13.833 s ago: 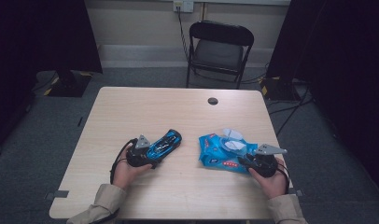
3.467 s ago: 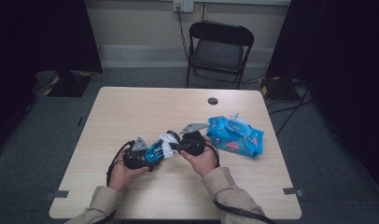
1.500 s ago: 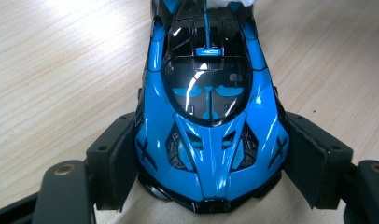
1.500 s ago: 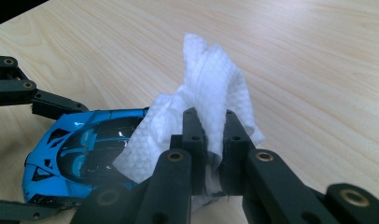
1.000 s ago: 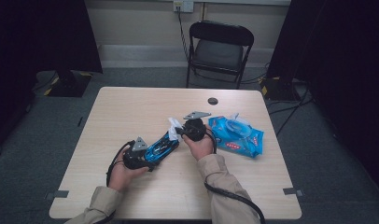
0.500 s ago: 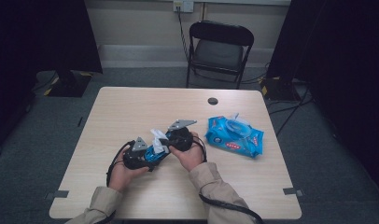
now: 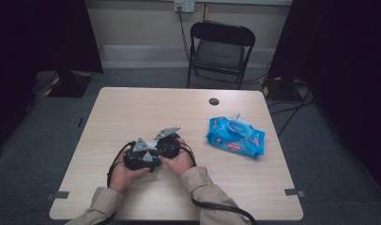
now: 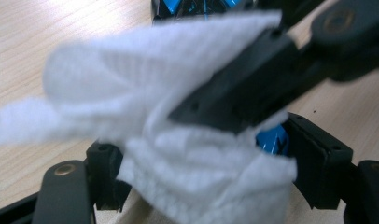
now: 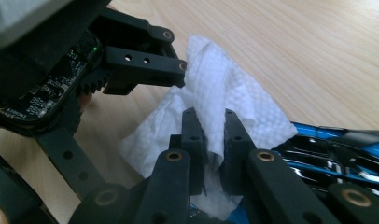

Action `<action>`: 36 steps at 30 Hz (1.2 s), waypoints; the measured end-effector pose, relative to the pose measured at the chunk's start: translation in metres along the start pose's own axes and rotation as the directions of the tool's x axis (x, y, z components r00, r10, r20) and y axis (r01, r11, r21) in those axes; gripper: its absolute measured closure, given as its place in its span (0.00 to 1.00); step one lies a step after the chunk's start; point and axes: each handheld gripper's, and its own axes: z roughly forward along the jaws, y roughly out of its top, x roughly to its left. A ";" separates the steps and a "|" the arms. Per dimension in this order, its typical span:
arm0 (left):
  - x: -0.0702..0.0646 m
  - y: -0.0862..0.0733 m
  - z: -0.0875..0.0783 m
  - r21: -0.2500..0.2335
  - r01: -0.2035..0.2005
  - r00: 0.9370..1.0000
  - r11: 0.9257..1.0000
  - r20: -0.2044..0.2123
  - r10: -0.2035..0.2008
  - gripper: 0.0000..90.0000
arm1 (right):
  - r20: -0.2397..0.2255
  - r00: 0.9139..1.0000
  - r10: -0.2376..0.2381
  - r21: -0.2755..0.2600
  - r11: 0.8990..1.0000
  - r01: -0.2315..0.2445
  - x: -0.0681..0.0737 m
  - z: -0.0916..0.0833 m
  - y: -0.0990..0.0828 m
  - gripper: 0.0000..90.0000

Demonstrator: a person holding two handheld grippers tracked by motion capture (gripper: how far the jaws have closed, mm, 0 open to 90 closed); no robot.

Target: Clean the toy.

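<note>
Right gripper has its jaws pinching a white wipe against the blue toy car that sits clamped between the left gripper's wide-set jaws, so a hard rub could probably yank the wipe loose.

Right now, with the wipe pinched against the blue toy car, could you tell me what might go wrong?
1. The right tongs pinch only a fold of the white wipe, so it could slip free while rubbing the blue toy car.
2. The wipe drapes over the left tongs that hold the car; loose cloth may snag there.
3. The two tongs sit close together and could knock.
</note>
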 end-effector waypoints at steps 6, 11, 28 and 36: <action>0.000 0.000 0.000 -0.001 0.001 1.000 1.000 0.000 -0.001 0.28 | 0.037 0.999 -0.003 -0.008 1.000 0.004 -0.003 -0.001 0.002 0.93; -0.001 0.000 0.000 -0.001 0.013 1.000 1.000 0.008 -0.013 0.28 | 0.044 0.998 0.047 -0.031 0.998 -0.045 -0.016 -0.006 0.003 0.93; -0.001 0.000 0.001 -0.002 0.015 1.000 1.000 0.008 -0.015 0.28 | 0.185 0.976 0.112 -0.051 0.993 -0.105 -0.052 -0.020 0.003 0.93; -0.001 0.000 0.001 -0.004 0.016 1.000 1.000 0.008 -0.016 0.28 | 0.222 0.967 0.123 -0.056 0.992 -0.113 -0.059 -0.025 0.002 0.93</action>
